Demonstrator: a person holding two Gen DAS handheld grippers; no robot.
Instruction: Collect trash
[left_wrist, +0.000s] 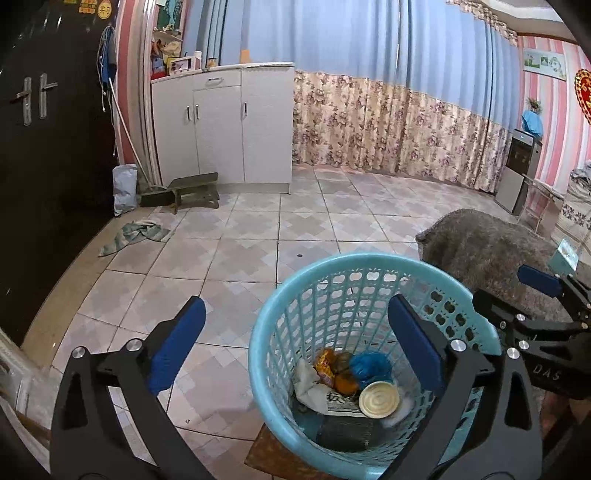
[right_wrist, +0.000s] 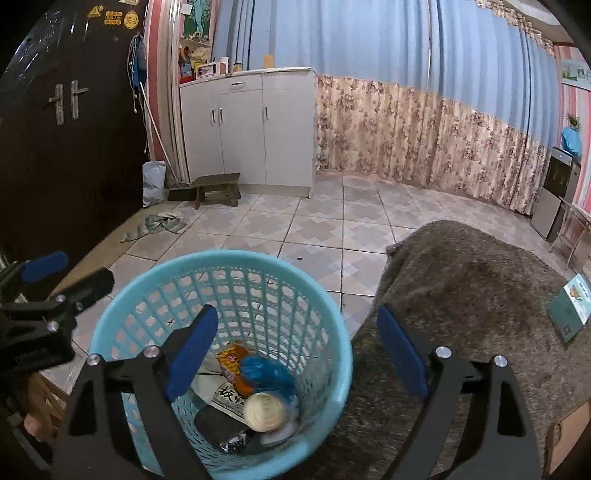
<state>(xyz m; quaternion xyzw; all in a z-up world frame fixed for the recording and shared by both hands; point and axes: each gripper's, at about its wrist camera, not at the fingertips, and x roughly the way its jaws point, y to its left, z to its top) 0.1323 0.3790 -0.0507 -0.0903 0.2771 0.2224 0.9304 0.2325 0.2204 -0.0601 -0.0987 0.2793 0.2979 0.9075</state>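
1. Trash sits in the bottom of the light-blue perforated plastic basket (left_wrist: 373, 295): a round cream-coloured lid (left_wrist: 379, 399), a crumpled blue plastic bag (left_wrist: 370, 365), an orange snack wrapper (left_wrist: 327, 363), white printed paper (left_wrist: 314, 391) and a dark flat piece lower down.
2. Left hand-held gripper (left_wrist: 295, 339): blue pads wide apart, nothing between them. One pad is outside the rim over the floor, the other over the basket opening.
3. Right hand-held gripper (right_wrist: 295, 347): also spread open and empty, w/ one pad above the basket interior and the other over the grey-brown shaggy rug (right_wrist: 480, 295).
4. Step in hand, as I judge it: a drop into the basket looks just finished, since both sets of jaws are open directly over it w/ nothing held.
5. Next move prob. calls for finding another piece. Candidates: the teal-and-white small carton (right_wrist: 570, 310) lying on the rug to the right, and the striped greenish cloth (left_wrist: 136, 236) crumpled on the tiled floor near the dark door – though the cloth may not be trash at all. The right side is nearer the carton; it would need to swing out over the rug and come down w/ pads either side of it.
6. Hard to make out: the basket base is cut off by the frame bottom, so what it stands on is unclear – a brownish surface shows beneath in the left view. The dark item under the paper can't be identified. The lid is blurred in the right view. The carton is cut by the frame edge in the left view.
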